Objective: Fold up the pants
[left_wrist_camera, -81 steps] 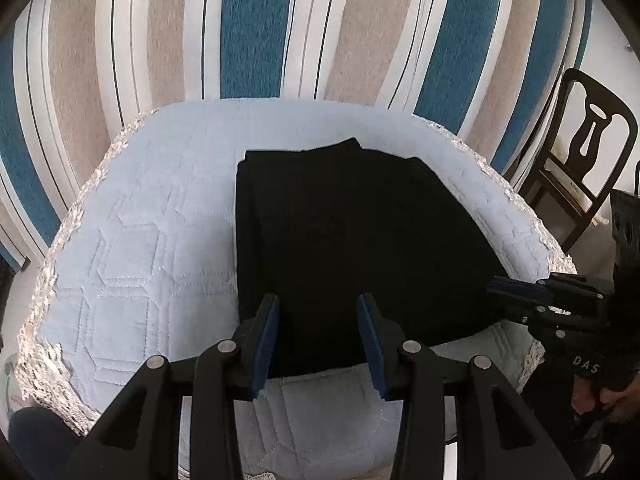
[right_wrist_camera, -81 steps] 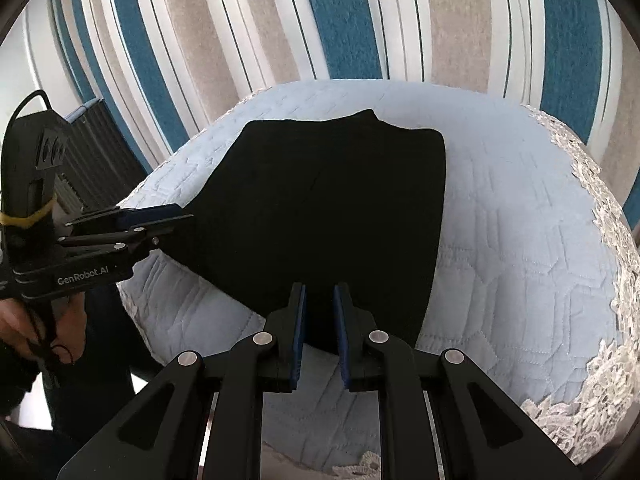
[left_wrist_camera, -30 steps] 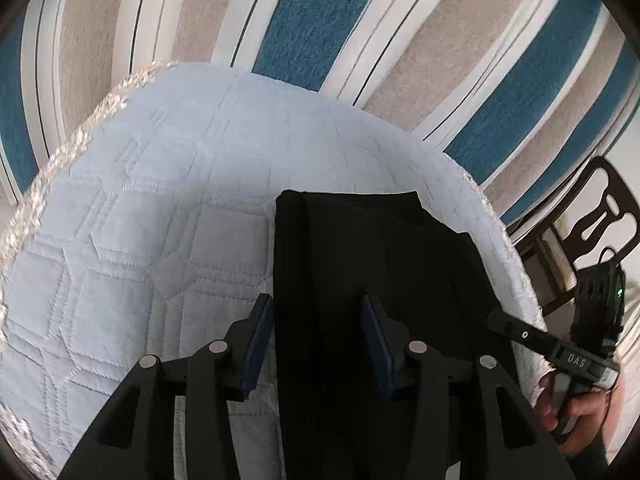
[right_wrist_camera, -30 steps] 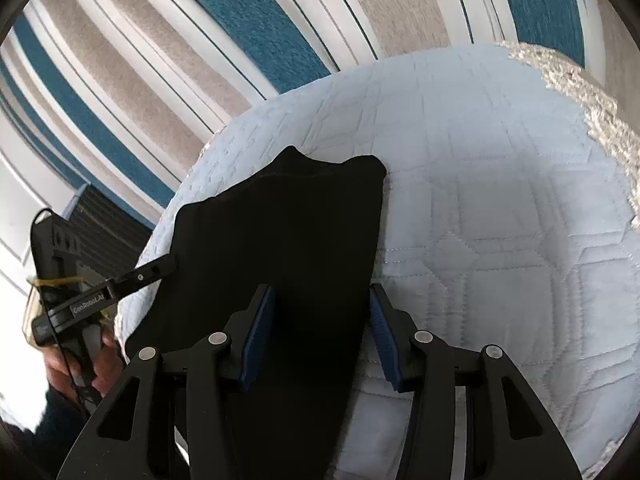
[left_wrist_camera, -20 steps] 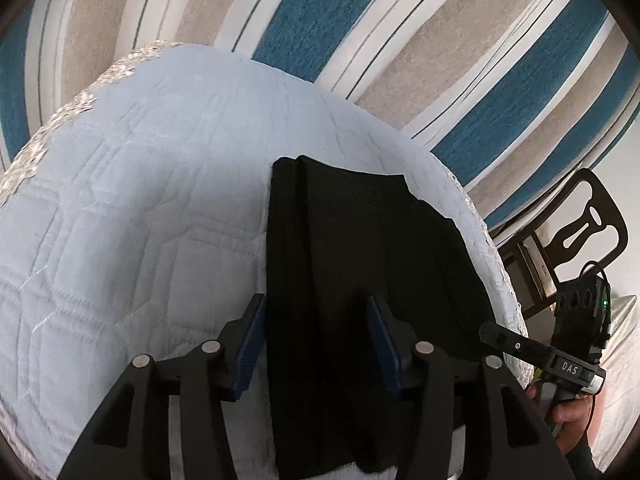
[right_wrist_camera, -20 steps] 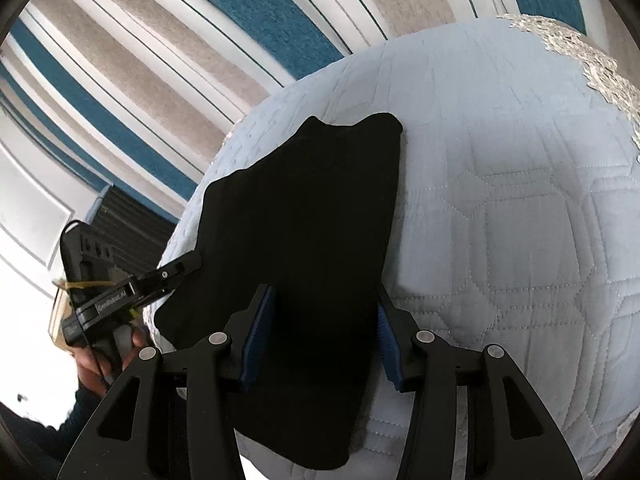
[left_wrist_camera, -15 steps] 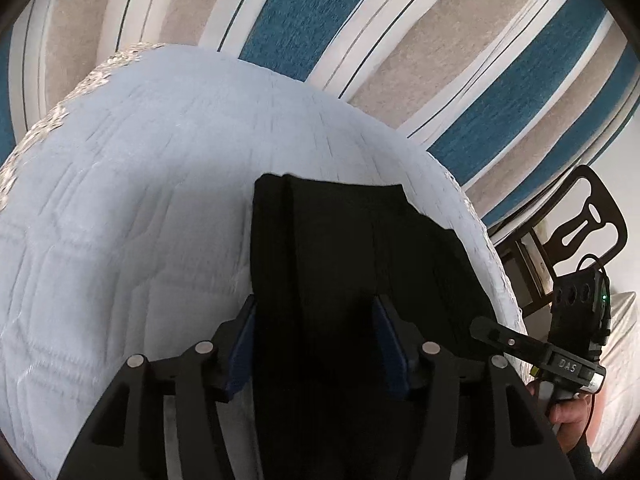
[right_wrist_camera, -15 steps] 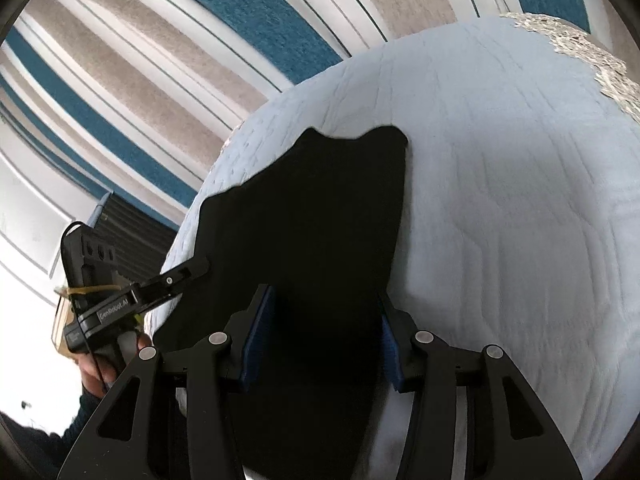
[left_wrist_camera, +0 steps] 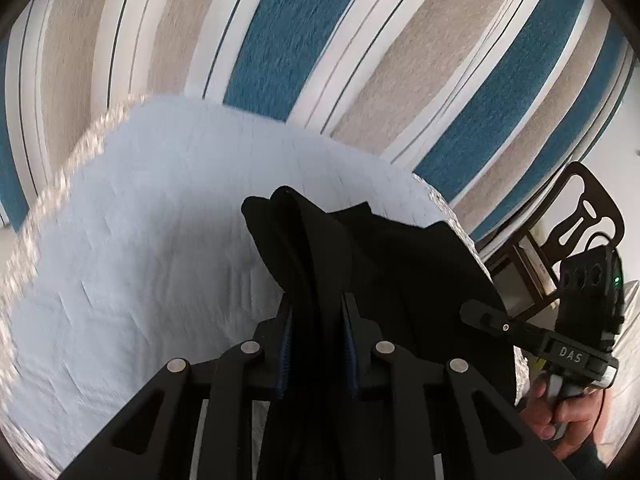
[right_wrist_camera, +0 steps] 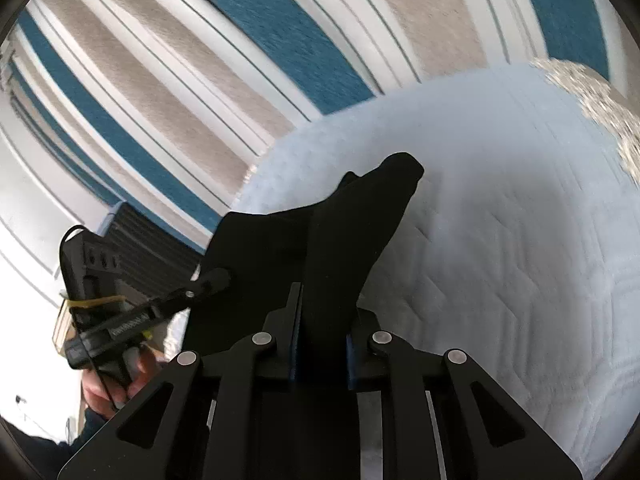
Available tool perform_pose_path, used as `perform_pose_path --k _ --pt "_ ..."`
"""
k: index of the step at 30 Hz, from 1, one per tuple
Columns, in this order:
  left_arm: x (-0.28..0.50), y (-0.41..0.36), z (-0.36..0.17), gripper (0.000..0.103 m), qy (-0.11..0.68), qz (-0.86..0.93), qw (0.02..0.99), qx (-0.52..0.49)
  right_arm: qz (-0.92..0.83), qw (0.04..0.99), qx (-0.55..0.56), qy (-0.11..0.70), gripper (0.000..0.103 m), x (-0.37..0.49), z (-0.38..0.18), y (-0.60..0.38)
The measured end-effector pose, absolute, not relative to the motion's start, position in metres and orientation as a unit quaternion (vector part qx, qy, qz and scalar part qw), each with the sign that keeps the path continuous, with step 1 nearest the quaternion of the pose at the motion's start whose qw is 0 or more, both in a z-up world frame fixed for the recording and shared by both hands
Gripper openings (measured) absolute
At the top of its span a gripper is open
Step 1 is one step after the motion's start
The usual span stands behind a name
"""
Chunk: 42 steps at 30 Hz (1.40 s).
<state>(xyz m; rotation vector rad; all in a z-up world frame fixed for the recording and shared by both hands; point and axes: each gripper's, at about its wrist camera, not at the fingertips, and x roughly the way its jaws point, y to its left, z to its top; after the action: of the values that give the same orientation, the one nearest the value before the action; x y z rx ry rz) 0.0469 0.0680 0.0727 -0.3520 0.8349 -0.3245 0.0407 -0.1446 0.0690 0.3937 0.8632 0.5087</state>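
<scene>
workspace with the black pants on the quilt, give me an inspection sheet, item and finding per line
surface: pale blue quilted cover with a lace edge; bare parts look free of objects.
job's things: black pants, partly folded; near edge bunched and raised off the quilt, far end on it.
clutter: nothing seen.
grippers: left tool closing, pants fabric pressed between its pads; right tool likewise closing on pants fabric. A hand holds the right tool's handle.
cables: thin dark cable looping at the left tool's body.
surroundings: striped blue, beige and white wall; dark wooden chair beside the surface.
</scene>
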Motion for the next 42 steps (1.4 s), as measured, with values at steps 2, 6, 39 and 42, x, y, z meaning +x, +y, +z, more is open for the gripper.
perform_pose_path --k 2,6,39,42 --pt "0.057 0.077 0.08 0.024 0.395 -0.151 0.891 -0.167 0.249 0.86 0.18 0.406 0.017 0.051 0.074 -0.136" --pt "0.081 0.097 0.092 0.024 0.382 -0.139 0.901 -0.154 0.264 0.857 0.181 0.404 0.017 0.083 0.076 -0.121" --pt "0.017 0.085 0.06 0.028 0.382 -0.068 0.917 -0.098 0.194 0.891 -0.045 0.407 0.032 0.034 0.053 -0.072" --pt "0.005 0.08 0.06 0.028 0.384 -0.05 0.918 -0.089 0.196 0.891 -0.043 0.407 0.032 0.023 0.052 -0.07"
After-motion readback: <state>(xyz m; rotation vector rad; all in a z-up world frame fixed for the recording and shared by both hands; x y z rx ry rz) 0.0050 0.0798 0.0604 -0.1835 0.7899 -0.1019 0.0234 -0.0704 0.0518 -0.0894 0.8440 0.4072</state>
